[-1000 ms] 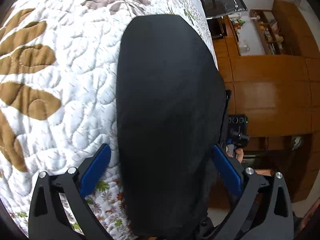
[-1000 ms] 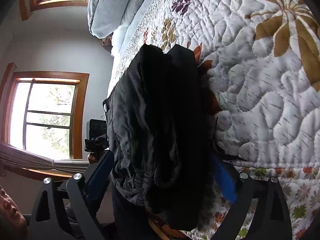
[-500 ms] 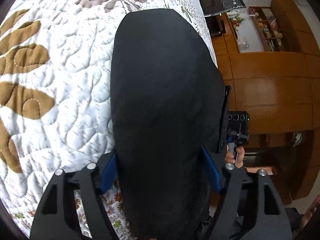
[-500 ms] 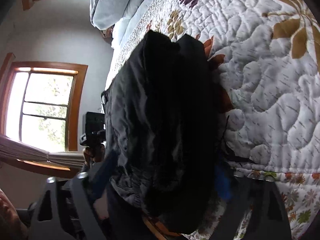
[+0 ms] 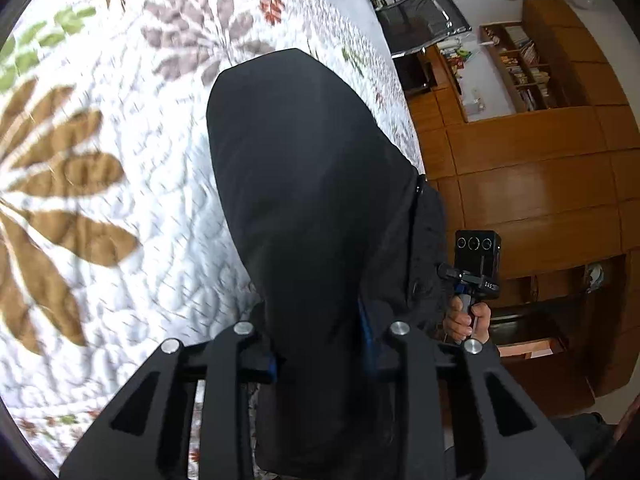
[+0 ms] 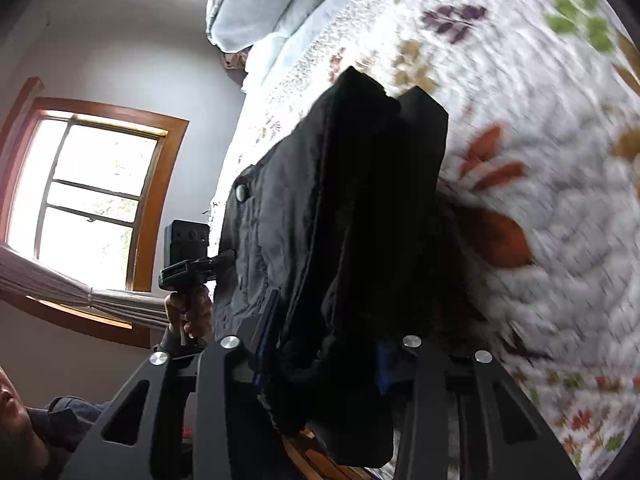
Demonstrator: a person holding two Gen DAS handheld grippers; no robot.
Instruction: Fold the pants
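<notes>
pants (image 5: 312,208) are filling the middle of the left wrist view, black and smooth, bundled into a thick fold that is narrowing toward the lower centre of the frame. in the right wrist view the same pants (image 6: 344,248) are showing layered folds, a waistband edge with a round button at the left side, and two stacked ends at the upper centre. they are lying over the floral quilt (image 5: 100,208), near the bed's edge, with the quilt spreading across the left of the left wrist view and the right of the right wrist view (image 6: 560,160).

the left gripper (image 5: 320,360) is sitting at the lower centre of its frame, its jaws drawn in tight against both sides of the cloth, pinching the bundle between the blue pads. the right gripper (image 6: 320,364) is doing likewise at the lower centre of its own frame, narrowed onto the folded fabric, which is bulging out above and hanging below the fingers.
</notes>
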